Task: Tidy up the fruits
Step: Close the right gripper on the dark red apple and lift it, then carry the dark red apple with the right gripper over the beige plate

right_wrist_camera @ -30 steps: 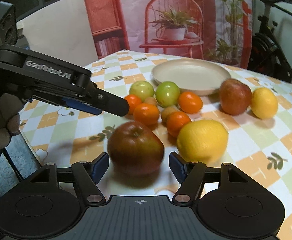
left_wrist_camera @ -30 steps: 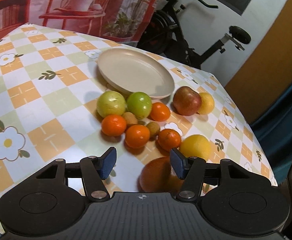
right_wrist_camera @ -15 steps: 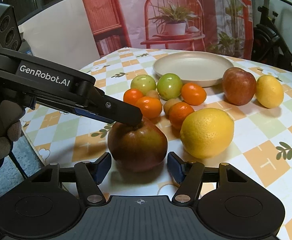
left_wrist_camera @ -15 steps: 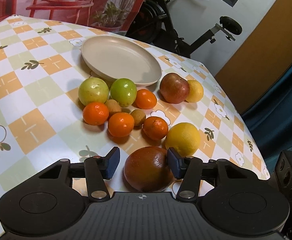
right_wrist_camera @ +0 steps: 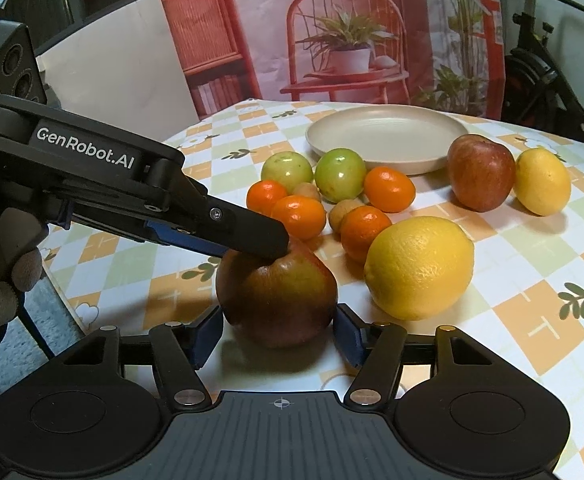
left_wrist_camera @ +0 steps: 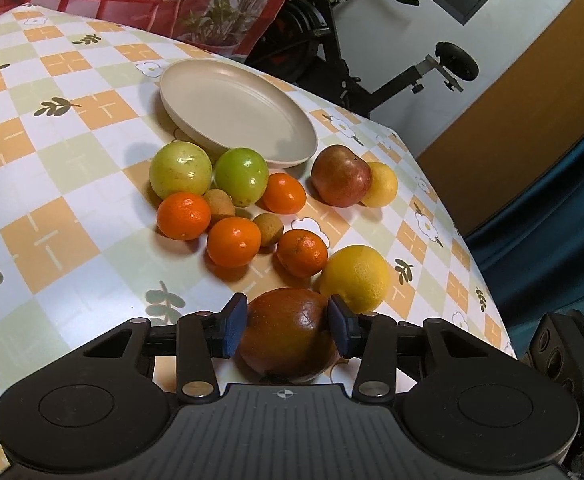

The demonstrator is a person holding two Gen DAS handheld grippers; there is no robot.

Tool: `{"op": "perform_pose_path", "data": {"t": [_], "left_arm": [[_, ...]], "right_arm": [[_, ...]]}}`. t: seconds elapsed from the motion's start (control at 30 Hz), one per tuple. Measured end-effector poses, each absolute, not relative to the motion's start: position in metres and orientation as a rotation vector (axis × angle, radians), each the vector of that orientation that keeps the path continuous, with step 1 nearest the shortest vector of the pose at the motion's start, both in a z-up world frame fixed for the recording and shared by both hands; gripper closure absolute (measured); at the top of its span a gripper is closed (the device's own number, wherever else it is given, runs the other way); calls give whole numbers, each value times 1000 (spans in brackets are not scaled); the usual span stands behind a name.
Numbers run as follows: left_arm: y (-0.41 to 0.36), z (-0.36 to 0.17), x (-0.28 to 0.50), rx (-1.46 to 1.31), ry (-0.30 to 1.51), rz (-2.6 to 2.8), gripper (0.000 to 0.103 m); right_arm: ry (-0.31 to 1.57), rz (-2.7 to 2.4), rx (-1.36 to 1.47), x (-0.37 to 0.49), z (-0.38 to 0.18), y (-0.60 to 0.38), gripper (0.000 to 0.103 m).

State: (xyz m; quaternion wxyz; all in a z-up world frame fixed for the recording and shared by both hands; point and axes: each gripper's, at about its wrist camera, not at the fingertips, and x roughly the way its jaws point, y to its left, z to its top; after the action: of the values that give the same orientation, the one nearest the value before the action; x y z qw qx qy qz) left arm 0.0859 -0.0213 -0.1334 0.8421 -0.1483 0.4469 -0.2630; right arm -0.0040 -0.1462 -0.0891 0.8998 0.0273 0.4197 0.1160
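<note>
A dark red-brown apple (left_wrist_camera: 288,332) (right_wrist_camera: 276,296) rests on the checked tablecloth nearest both cameras. My left gripper (left_wrist_camera: 288,328) straddles it, jaws closing, and both blue pads touch its flanks. Seen from the right wrist, the left gripper (right_wrist_camera: 264,246) reaches in from the left, its upper finger lying on the apple's top. My right gripper (right_wrist_camera: 278,332) also flanks the apple low down. Its jaws are closing and the pads stand just off the skin. The beige plate (left_wrist_camera: 236,112) (right_wrist_camera: 383,136) holds nothing.
A big yellow citrus (left_wrist_camera: 355,276) (right_wrist_camera: 419,268) sits right beside the held apple. Beyond lie several mandarins (left_wrist_camera: 234,240), two green fruits (left_wrist_camera: 180,168), two small brown fruits, a second red apple (right_wrist_camera: 479,172) and a small lemon (right_wrist_camera: 543,180). The table edge drops off at right.
My left gripper came down and forward over the near apple and narrowed its jaws onto it. The right jaws narrowed a little around the same apple, which stopped moving.
</note>
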Motion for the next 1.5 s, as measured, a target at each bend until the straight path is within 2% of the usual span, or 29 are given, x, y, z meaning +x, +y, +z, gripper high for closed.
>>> {"op": "perform_pose_path", "data": {"t": [0.3,0.57,0.97,1.13,1.5], "left_arm": [[-16,-111,83,-311,874,-573,56],[-14,-67,89,-306,774,-587,56],[-20,6,150,-319,660,-627,56],[-26,3,180,-301,694,-617,56],[-22,-36,248,-254,836,-615,56]], "right_arm": [[823,244,42,0,-69,-142,46],[756,246,-6,19,-25,-138,46],[663,274,-96,93,48,-147,46],[689,289,-87,129,42,-155,46],[793,271,11,184,-19,-174,46]]}}
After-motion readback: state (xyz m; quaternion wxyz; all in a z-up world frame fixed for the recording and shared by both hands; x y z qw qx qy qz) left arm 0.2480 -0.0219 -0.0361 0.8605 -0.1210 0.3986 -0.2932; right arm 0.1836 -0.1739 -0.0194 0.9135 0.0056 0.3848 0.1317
